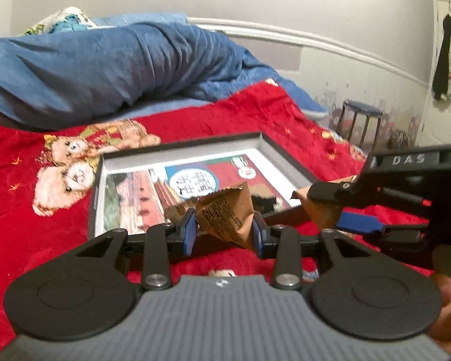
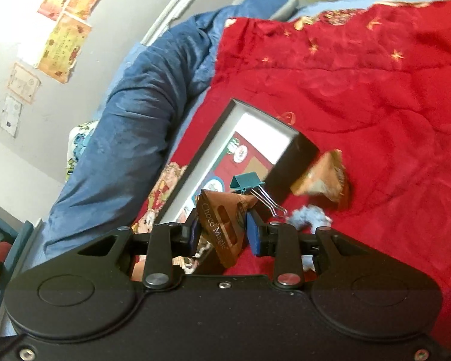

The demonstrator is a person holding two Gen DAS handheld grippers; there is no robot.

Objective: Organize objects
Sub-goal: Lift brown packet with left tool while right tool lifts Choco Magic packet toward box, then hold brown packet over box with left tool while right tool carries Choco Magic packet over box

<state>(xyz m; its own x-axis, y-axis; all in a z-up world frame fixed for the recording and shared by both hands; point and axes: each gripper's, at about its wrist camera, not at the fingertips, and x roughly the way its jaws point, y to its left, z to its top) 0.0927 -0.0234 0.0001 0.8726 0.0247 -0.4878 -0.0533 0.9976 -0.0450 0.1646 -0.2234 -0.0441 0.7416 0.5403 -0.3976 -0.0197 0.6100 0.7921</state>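
My left gripper (image 1: 224, 230) is shut on a brown triangular snack packet (image 1: 225, 213), held just above the near edge of an open dark box (image 1: 111, 162) with a printed card inside. My right gripper (image 2: 224, 230) is shut on a brown "Choco Magic" triangular packet (image 2: 222, 225); it also shows at the right of the left wrist view (image 1: 321, 207). A teal binder clip (image 2: 246, 182) sits near the box's corner (image 2: 303, 147). Another brown packet (image 2: 324, 177) hovers or lies just beyond that box corner; I cannot tell if it rests on the blanket.
The box lies on a red blanket (image 1: 30, 225) with teddy-bear prints. A rolled blue duvet (image 1: 105, 66) lies behind it along the wall. A bit of light-blue fluff (image 2: 308, 218) lies by the right gripper. A stool (image 1: 360, 117) stands beyond the bed.
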